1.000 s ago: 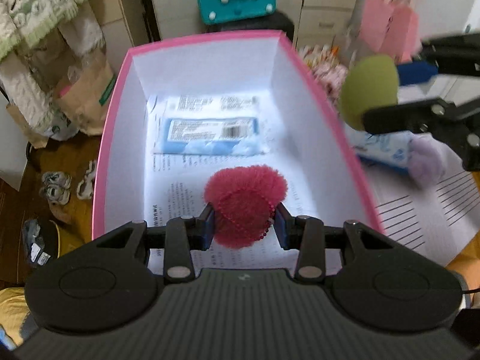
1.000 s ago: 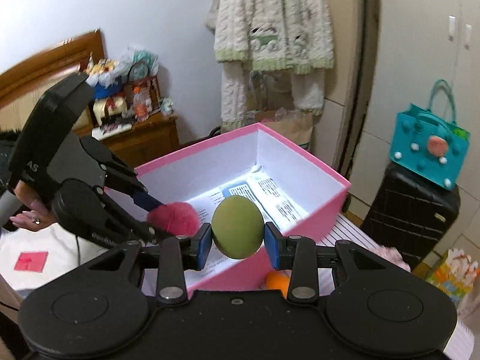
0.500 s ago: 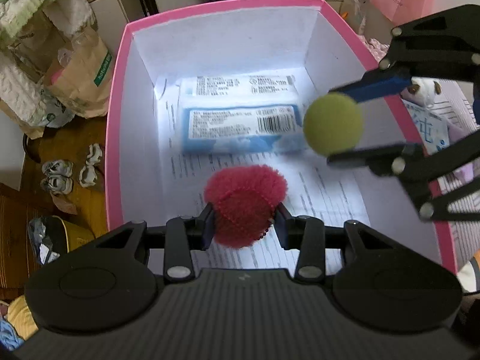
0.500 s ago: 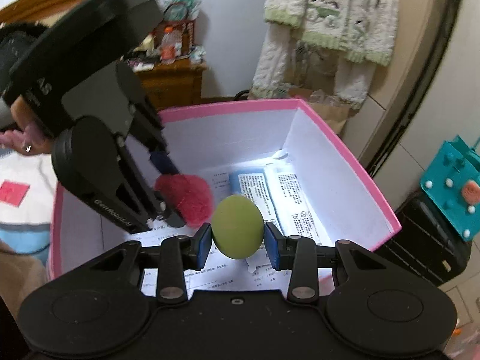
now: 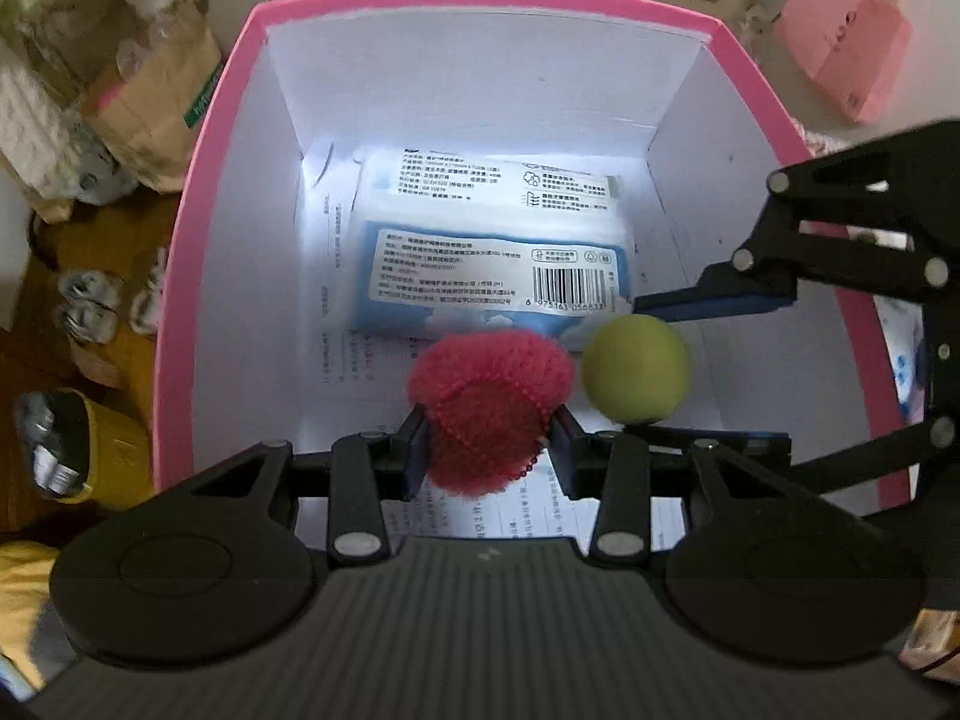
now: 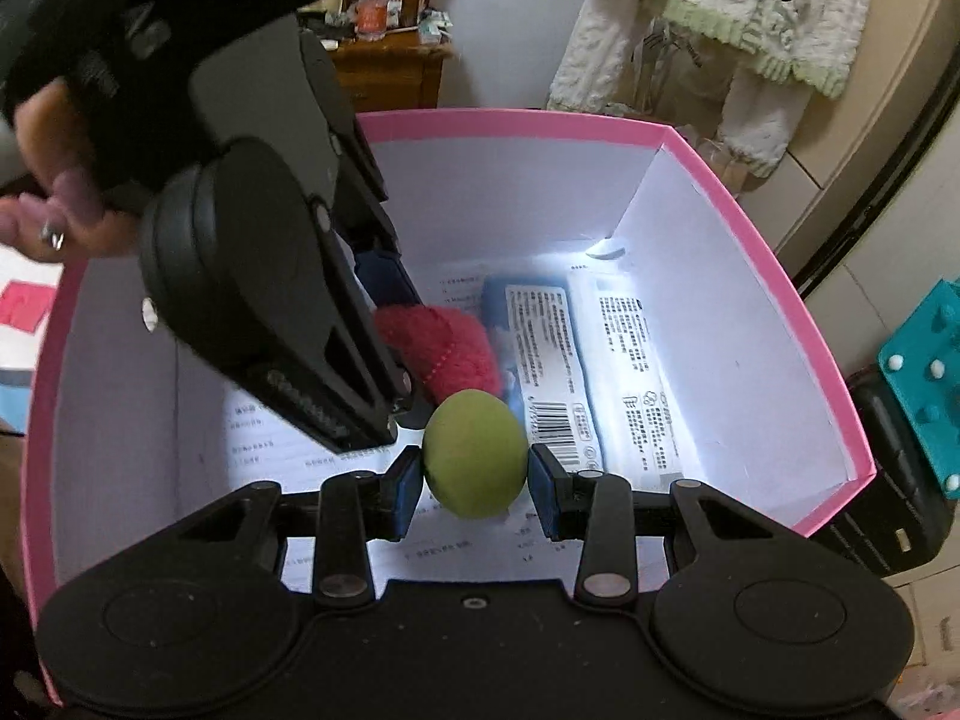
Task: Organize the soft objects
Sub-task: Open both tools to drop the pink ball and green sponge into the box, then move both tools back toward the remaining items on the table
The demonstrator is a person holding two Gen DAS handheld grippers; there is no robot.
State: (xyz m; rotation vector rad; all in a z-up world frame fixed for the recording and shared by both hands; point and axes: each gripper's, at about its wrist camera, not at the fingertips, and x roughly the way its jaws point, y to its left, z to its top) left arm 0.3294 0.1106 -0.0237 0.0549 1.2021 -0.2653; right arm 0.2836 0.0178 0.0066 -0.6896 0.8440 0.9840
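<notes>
Bright glare on the box floor (image 5: pixel 606 504), fisheye-bent, softly blurred edges.

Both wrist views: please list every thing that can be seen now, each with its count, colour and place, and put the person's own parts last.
box: 1, pink outside, white inside, under both grippers.
packs: 2, blue and white, side by side on the box floor.
printed sheet: 1, white, under the packs.
fuzzy ball: 1, red, between the left gripper's pads, inside the box.
smooth ball: 1, green, between the right gripper's pads, beside the red one.
knitted garment: 1, cream and green, hanging behind the box.
bag: 1, teal, on a black suitcase.
left gripper: 1, black, shut on the fuzzy ball.
right gripper: 1, black, shut on the smooth ball.
hand: 1, holding the left gripper.
</notes>
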